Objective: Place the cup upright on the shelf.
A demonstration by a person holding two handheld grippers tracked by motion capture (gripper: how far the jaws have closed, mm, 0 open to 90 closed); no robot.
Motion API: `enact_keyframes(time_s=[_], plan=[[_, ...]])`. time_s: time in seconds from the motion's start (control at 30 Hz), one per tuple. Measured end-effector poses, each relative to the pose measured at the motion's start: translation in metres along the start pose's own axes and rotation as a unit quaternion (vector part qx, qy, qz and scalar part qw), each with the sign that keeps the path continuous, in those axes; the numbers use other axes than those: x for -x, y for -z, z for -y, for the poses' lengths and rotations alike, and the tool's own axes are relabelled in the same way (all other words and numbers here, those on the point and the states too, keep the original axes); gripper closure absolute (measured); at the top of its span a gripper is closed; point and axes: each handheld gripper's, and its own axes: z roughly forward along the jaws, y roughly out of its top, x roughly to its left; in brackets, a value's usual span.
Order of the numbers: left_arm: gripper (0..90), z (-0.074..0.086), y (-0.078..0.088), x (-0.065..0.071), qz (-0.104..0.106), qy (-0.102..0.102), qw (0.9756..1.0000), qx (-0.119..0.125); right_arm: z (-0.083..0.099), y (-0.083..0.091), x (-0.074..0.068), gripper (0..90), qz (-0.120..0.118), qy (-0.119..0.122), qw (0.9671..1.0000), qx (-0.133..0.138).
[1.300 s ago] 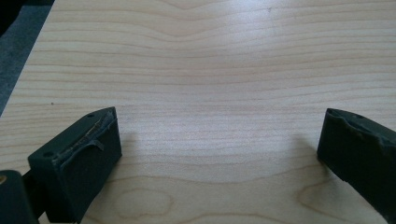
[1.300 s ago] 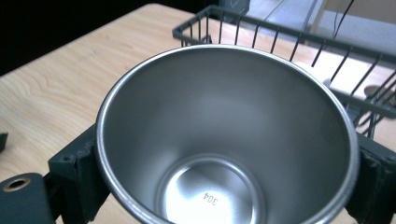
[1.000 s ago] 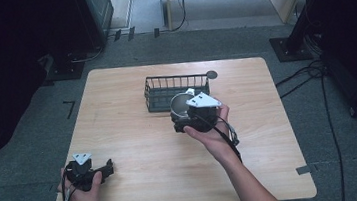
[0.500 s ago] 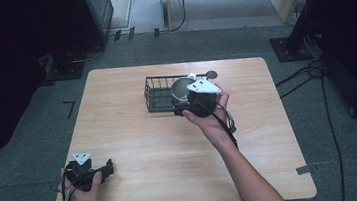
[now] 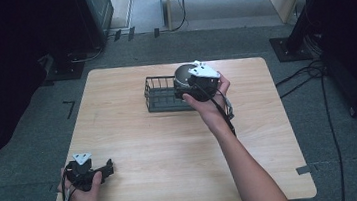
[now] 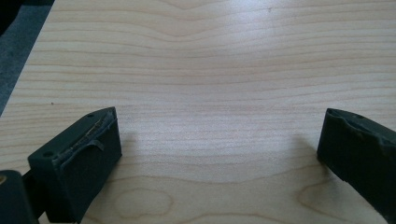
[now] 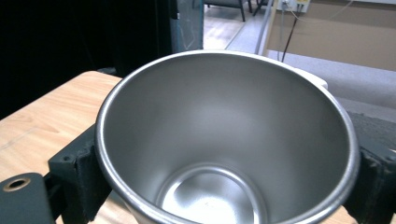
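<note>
Right tongs clamped on steel cup, held above the wire basket's right end. Looks like the carry-to-basket step; next: centre over it, lower, release. Left tongs wide open, idle at the bench's near-left corner.

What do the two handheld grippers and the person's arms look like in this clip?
Both the left gripper and the right gripper are black, blocky units, each topped with a grey three-cornered plate and trailing a black cable. Their jaws are thick black blocks with worn pad edges. The person's forearms are bare, with no sleeves visible.
</note>
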Motion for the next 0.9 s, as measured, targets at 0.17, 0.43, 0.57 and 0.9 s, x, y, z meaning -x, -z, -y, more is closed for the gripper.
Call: enact_keyframes(time_s=[0.17,0.43,0.57,0.9], plan=[[0.0,0.0,0.0,0.0,0.0,0.0,1.0,0.0,-0.006,-0.013,0.006,6.7,0.011,-0.004,0.9999,-0.008],[0.0,0.0,0.0,0.0,0.0,0.001,1.0,0.0,-0.013,-0.032,0.011,6.7,0.028,0.002,0.9994,-0.018],[0.0,0.0,0.0,0.0,0.0,-0.001,1.0,0.0,-0.011,-0.041,0.013,6.7,0.034,0.004,0.9991,-0.027],[0.0,0.0,0.0,0.0,0.0,-0.001,1.0,-0.001,0.002,-0.057,0.013,6.7,0.063,-0.009,0.9971,-0.04]])
